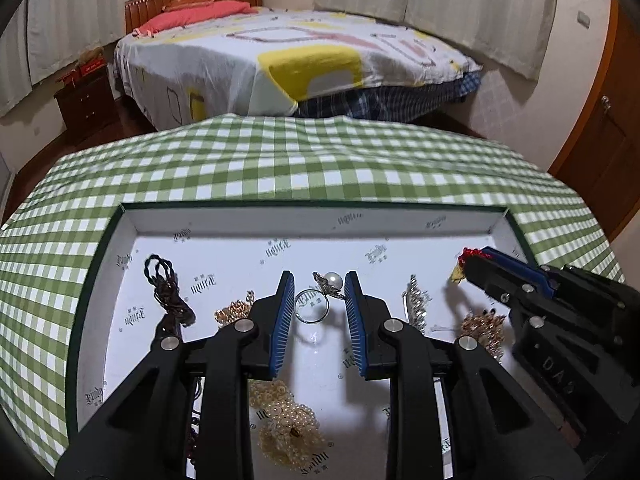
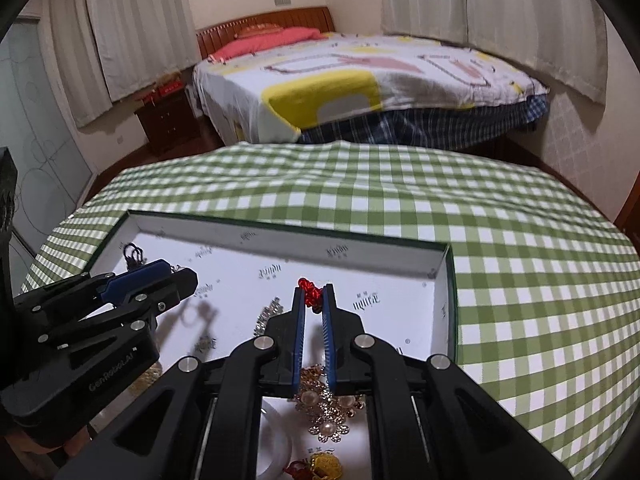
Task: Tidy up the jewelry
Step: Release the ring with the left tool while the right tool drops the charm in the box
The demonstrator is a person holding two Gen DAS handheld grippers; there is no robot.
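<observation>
A shallow white-lined box [image 1: 120, 264] with a dark green rim lies on the checked table and holds jewelry. My left gripper [image 1: 319, 280] is open over it, with a silver ring [image 1: 311, 307] and a pearl brooch [image 1: 332, 280] between its fingers. My right gripper [image 2: 313, 294] is shut on a red knotted cord [image 2: 310, 290] with a gold charm [image 1: 456, 274], held above the box's right side. It also shows in the left wrist view [image 1: 476, 258].
In the box lie a dark cord [image 1: 166, 292], gold pieces [image 1: 232, 310], pearl clusters [image 1: 286, 420], a rhinestone clip [image 1: 416, 300] and a gold-pearl brooch [image 2: 328, 404]. Green checked cloth [image 1: 320, 160] surrounds the box. A bed [image 1: 280, 60] stands beyond.
</observation>
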